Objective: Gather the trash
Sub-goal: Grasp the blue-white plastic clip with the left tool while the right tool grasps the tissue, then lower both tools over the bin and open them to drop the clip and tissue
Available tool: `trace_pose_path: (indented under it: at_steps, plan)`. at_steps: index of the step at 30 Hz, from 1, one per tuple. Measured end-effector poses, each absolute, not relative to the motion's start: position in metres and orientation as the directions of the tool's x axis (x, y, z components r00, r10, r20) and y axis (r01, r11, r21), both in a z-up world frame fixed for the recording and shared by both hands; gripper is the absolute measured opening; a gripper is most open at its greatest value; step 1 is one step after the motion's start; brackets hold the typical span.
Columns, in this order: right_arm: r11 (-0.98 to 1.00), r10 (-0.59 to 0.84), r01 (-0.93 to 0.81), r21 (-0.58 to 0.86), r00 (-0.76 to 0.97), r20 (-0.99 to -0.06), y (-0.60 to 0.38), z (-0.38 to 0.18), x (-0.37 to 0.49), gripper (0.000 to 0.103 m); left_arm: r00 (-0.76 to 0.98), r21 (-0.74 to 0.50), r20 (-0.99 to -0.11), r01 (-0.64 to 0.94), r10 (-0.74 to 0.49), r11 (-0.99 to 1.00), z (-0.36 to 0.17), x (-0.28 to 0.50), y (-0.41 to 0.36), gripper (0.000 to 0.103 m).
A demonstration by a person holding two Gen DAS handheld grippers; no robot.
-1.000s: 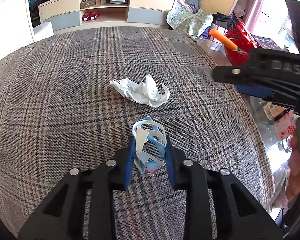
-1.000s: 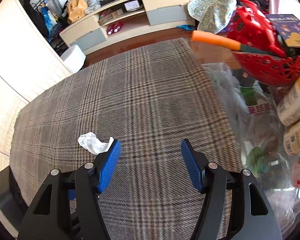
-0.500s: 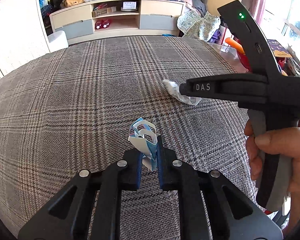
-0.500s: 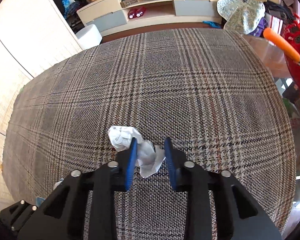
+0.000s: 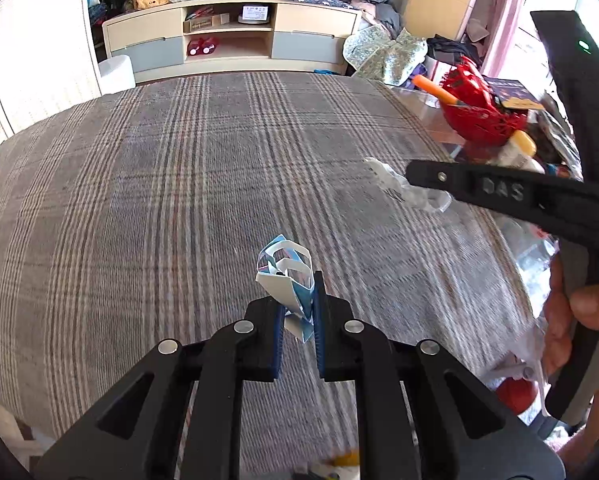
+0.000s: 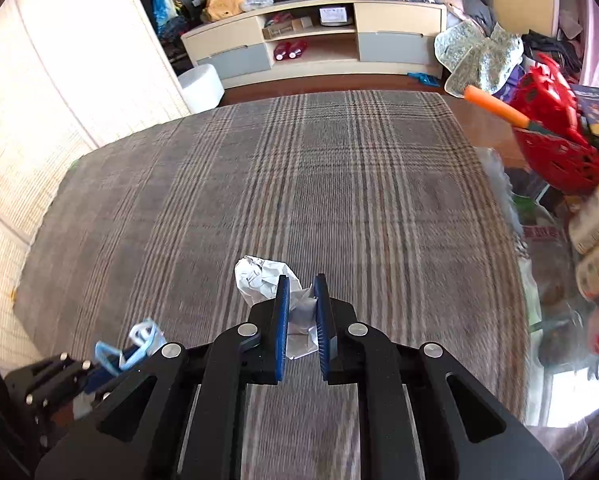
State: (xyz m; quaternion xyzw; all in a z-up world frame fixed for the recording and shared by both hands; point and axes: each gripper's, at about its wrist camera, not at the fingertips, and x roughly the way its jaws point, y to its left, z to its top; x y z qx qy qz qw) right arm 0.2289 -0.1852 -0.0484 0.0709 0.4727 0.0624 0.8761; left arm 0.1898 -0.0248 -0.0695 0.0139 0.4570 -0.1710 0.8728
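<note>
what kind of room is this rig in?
Most likely a lived-in home living room. A low TV cabinet with drawers and open shelves lines the far wall, clothes are piled beside it, and a plaid-covered surface fills the foreground next to a red basket.

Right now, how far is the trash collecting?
Done: both pieces are grasped. In hand: the left gripper pinches the blue-and-white wrapper; the right gripper pinches the crumpled white paper. Left: dropping both into a bin, none identifiable.
</note>
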Motion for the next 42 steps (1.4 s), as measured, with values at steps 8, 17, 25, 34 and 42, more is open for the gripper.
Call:
trace_pose_path:
  at_steps: [8, 17, 25, 34, 42]
  plan:
    - [0.985, 0.17, -0.088, 0.145, 0.559, -0.812, -0.192, -0.033, 0.106, 0.014, 0.535, -0.159, -0.783, 0.32, -0.317, 0.934, -0.054, 0.104, -0.017, 0.011]
    - [0.985, 0.169, -0.066, 0.158, 0.528, -0.832, -0.205, -0.071, 0.014, 0.014, 0.501, -0.174, -0.798, 0.341, -0.335, 0.924, -0.086, 0.019, -0.016, 0.011]
    - [0.986, 0.166, -0.069, 0.152, 0.459, -0.872, -0.194, -0.144, -0.017, 0.014, 0.399, -0.231, -0.846, 0.324, -0.354, 0.917, -0.158, -0.013, -0.019, 0.011]
    - [0.973, 0.218, -0.012, 0.23, 0.373, -0.902, -0.195, -0.209, -0.013, 0.017, 0.296, -0.258, -0.89, 0.3, -0.347, 0.918, -0.222, -0.019, -0.015, 0.015]
    - [0.965, 0.246, 0.0, 0.263, 0.35, -0.904, -0.189, -0.215, -0.012, 0.022, 0.277, -0.268, -0.891, 0.318, -0.36, 0.909, -0.232, -0.015, -0.018, 0.027]
